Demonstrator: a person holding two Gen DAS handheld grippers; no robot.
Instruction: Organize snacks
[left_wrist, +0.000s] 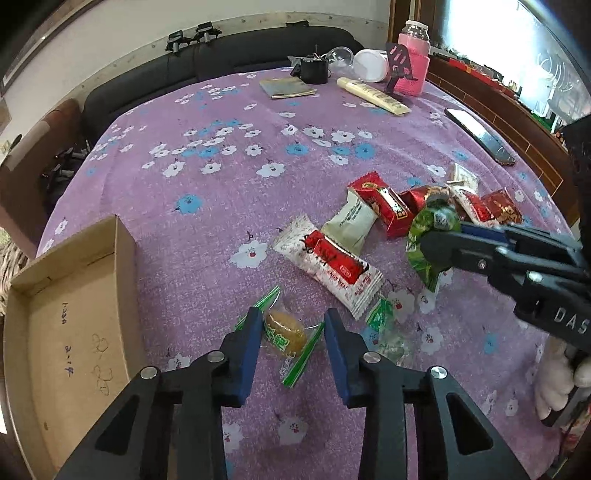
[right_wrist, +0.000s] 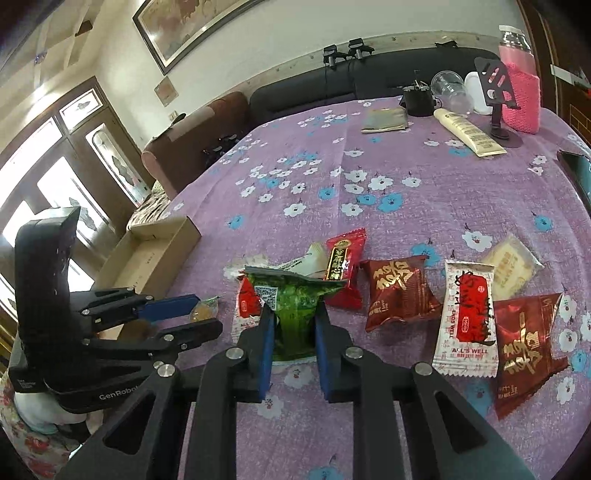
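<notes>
Left wrist view: left claw (left_wrist: 291, 332) spread wide, straddling clear-wrapped yellow candy (left_wrist: 285, 332); right claw (right_wrist: 293, 314) clamped on green snack packet (right_wrist: 295, 310).

Cardboard box (left_wrist: 74, 314) lies at the table's (left_wrist: 207, 206) left edge; snack packets (left_wrist: 328, 260) cluster right; bottle (left_wrist: 413, 59) and tube (left_wrist: 373, 95) far.

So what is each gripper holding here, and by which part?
The right gripper pinches the green snack packet across its middle. The left gripper holds nothing: its open fingers straddle the clear-wrapped yellow pastry.
</notes>
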